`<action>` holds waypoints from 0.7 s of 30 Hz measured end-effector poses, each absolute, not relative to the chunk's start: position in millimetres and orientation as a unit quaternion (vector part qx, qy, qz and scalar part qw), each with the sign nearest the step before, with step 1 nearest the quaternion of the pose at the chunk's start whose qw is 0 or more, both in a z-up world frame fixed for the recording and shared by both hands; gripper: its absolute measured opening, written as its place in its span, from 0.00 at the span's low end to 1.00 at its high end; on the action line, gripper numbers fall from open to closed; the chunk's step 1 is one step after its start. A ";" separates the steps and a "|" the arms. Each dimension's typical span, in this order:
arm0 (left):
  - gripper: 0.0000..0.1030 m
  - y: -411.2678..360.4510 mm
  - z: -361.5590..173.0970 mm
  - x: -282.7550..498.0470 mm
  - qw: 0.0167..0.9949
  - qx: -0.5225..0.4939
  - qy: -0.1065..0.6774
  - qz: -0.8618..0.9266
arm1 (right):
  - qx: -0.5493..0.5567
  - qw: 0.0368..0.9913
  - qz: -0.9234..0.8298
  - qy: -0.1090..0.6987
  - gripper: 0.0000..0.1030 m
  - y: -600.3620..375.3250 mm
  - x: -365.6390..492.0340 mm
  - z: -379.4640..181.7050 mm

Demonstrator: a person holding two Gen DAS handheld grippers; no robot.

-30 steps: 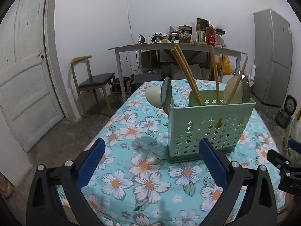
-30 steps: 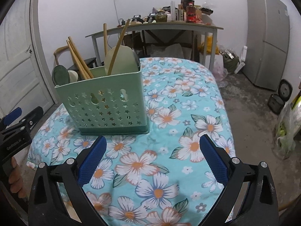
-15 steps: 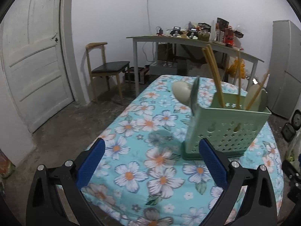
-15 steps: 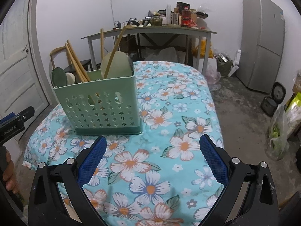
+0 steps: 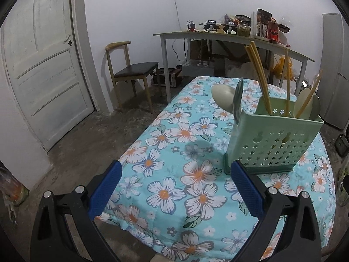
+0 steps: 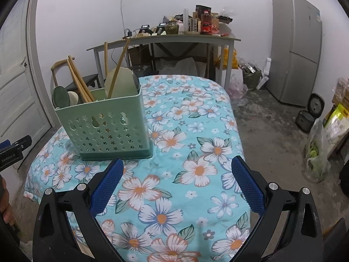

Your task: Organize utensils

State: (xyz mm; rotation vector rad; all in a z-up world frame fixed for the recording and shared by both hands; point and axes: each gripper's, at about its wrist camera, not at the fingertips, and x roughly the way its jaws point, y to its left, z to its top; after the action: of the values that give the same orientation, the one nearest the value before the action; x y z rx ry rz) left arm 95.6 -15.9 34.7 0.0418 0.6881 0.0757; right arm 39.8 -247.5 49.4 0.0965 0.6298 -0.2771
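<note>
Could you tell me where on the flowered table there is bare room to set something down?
The tablecloth lies bare from the green utensil caddy across to the table edge on the fridge side, and in the near strip before the right gripper. In the left wrist view, cloth on the door side is bare too. Only the caddy's spot is crowded.

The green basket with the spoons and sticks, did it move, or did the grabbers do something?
The left gripper swung leftward and back, so the green basket slid right in its view. The right gripper drew back a little. Nothing was grabbed or let go: both stay open, and the basket, chopsticks and spoons stayed put.
</note>
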 end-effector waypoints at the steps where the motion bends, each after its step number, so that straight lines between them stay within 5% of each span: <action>1: 0.95 -15.3 35.2 95.5 0.941 0.020 0.337 0.038 | 0.048 0.940 -0.137 0.308 0.92 -247.3 39.8 49.1; 21: 0.95 -19.0 33.2 98.2 0.934 0.028 0.354 0.030 | 0.049 0.941 -0.139 0.306 0.92 -248.5 38.9 50.0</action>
State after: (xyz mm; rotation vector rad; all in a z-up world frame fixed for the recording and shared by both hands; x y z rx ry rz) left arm 98.2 -19.0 33.2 0.0577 0.7248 0.0608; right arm 38.9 -248.5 50.0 0.1006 0.6235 -0.2838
